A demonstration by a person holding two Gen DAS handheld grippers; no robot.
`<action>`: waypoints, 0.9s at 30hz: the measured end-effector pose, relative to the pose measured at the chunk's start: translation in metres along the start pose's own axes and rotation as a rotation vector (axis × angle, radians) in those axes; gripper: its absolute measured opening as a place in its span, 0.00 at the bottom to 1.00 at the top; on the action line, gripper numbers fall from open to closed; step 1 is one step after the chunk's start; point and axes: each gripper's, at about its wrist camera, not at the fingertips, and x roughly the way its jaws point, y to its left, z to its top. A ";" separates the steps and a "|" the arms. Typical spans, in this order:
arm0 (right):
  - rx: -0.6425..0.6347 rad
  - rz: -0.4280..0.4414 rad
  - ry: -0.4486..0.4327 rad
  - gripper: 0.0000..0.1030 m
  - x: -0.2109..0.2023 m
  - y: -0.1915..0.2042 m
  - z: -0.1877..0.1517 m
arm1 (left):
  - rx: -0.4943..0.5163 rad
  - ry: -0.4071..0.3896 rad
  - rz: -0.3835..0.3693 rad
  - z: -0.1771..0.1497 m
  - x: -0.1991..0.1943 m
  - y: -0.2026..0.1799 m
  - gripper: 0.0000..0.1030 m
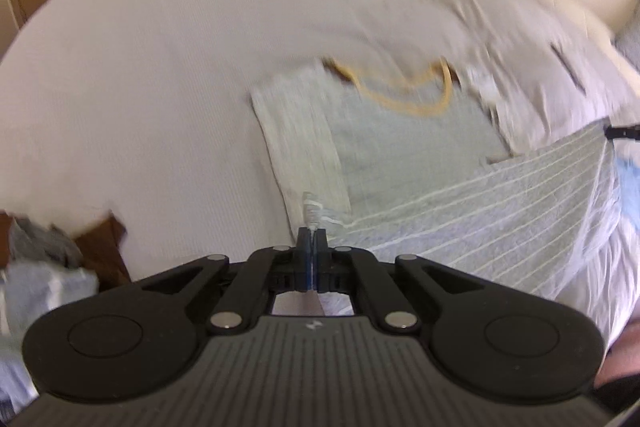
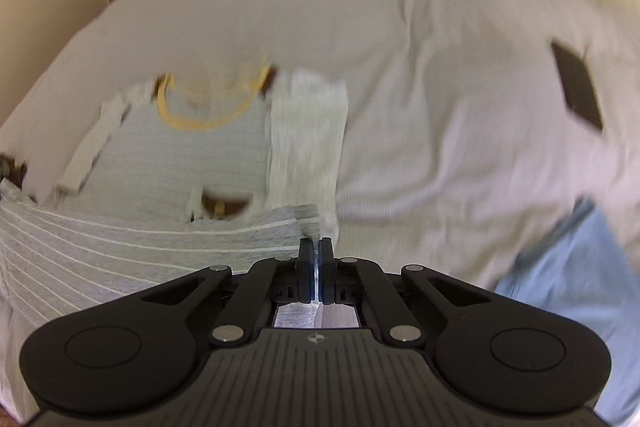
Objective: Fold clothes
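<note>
Lying half-folded — grey striped shirt [image 1: 480, 211], yellow-collared.

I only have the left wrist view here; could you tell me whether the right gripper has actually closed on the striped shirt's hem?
Observer: Yes, the right gripper is shut on the hem of the striped shirt, at its corner.
Operator: Thank you. Is anything lying on the bed to the right of the shirt?
Observer: A dark flat rectangular object lies on the sheet, apart from the shirt.
Operator: Anything nearer to that gripper?
Observer: A light blue cloth lies at the lower right, not touching the shirt.
</note>
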 end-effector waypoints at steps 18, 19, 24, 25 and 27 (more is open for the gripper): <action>-0.018 -0.085 -0.106 0.00 0.128 -0.021 0.139 | 0.103 -0.067 -0.004 0.137 0.136 0.059 0.00; -0.017 -0.089 -0.106 0.00 0.132 -0.022 0.142 | 0.095 -0.065 -0.004 0.138 0.142 0.061 0.00; -0.006 -0.096 -0.093 0.00 0.154 -0.027 0.150 | 0.067 -0.050 -0.002 0.139 0.168 0.070 0.00; -0.004 -0.097 -0.090 0.00 0.158 -0.028 0.152 | 0.063 -0.046 -0.001 0.138 0.173 0.072 0.00; -0.006 -0.099 -0.085 0.00 0.165 -0.029 0.155 | 0.057 -0.035 0.004 0.138 0.182 0.075 0.00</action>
